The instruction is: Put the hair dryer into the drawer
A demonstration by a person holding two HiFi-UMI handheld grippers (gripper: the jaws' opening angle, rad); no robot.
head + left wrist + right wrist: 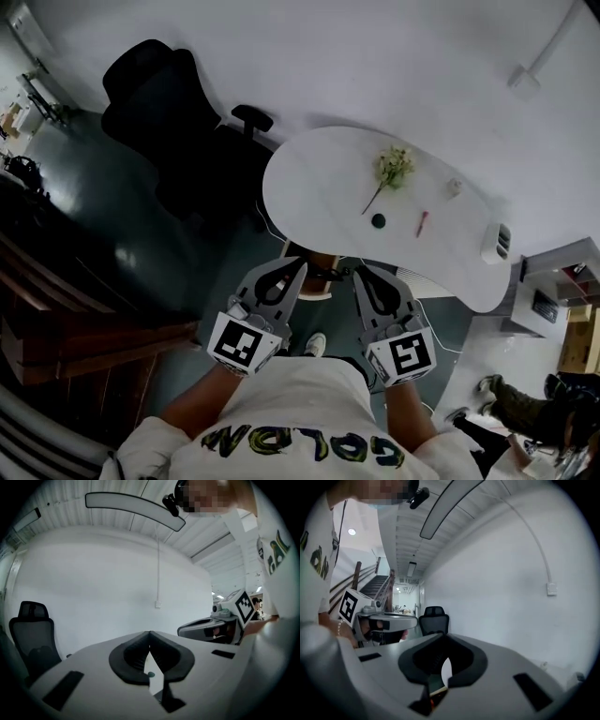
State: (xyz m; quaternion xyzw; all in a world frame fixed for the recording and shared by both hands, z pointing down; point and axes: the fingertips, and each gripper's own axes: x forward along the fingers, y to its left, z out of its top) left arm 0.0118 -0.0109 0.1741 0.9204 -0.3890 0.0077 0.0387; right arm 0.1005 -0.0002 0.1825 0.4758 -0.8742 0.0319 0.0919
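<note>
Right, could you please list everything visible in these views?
table: one, white, middle of the head view
flower sprig: one, pale green, on the table
round thing: one, dark, on the table by the sprig's stem
thin thing: one, red, on the table, right of the round thing
small pale thing: one, whitish, on the table
boxy device: one, white, table's right edge
office chair: one, black, left of the table
stairs: one flight, brown, far left
left gripper: one, grey, jaws together, empty
right gripper: one, grey, jaws together, empty
</note>
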